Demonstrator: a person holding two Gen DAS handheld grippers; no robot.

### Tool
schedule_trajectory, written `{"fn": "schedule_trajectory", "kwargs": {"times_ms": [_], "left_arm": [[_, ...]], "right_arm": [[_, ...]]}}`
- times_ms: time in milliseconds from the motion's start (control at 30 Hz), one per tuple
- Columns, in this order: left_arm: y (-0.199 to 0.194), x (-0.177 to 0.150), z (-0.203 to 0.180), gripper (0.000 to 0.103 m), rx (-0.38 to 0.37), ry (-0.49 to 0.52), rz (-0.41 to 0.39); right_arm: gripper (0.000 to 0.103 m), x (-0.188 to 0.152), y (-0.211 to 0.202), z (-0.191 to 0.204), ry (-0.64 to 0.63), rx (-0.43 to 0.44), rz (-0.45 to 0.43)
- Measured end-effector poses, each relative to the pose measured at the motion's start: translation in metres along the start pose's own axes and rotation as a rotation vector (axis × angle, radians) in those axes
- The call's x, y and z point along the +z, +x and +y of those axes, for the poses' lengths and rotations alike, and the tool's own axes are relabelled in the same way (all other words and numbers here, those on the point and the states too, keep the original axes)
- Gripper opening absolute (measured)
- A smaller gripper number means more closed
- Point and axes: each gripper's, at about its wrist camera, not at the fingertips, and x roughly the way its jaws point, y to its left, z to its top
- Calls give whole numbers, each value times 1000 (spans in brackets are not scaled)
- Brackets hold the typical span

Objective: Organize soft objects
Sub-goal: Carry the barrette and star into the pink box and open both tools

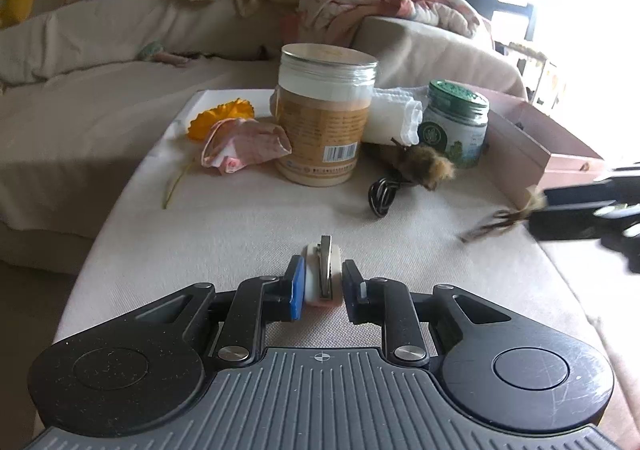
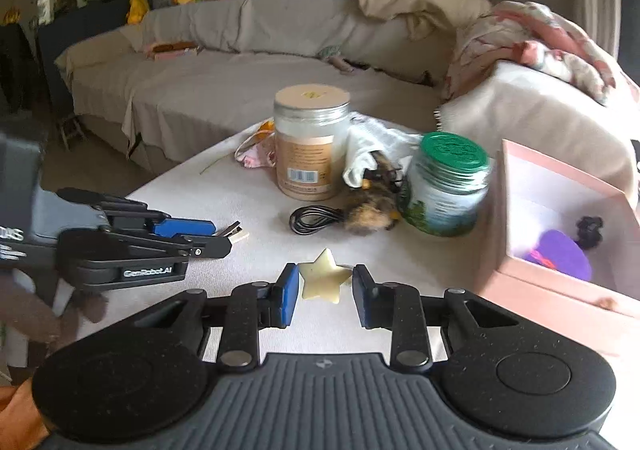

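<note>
Left gripper: fingers clenched on a white clip with a metal spring, held on edge just above the near end of the cloth-covered tabletop. Right gripper: a cream star sits between the fingers, its points touching both blue pads, so it reads as grasped, low over the tabletop and near the open pink box on the right. Further back stand a tan jar and a green-lid jar, with a rolled towel between them, a furry toy and black cable in front, and a pink cloth and yellow flower to the left.
</note>
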Motion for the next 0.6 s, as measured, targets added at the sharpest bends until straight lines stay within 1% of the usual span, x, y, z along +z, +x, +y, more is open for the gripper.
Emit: {"fn": "schedule_trajectory", "kwargs": {"times_ms": [100,167,233,300,400,433,500,600], "left_arm": [[0,0,-2,23,7,23,-3],[-3,-2,-6,23,-10,33,0],[-9,-6,-15,23,-73,61,7],[-19,-10,-35,23,-154,123,14],[-33,-12,-68,23,-252,219,10],[-39,-11,-79,23,-290,246,3],[-47,-5,-96,23,-339,284,-15],[-59,16,-124,23,-400,340,-69]], "right_arm": [[29,-5,-22,-12,41,-10,-29],[29,-9,-39,-20,65,-36,-55],[29,-15,-58,-30,94,-73,-88],[29,-21,-75,-40,126,-114,-118],[29,-35,-100,-57,171,-183,-152],[29,-40,-108,-62,187,-210,-163],[29,-50,-123,-72,208,-252,-187],[29,-65,-145,-81,219,-323,-226]]}}
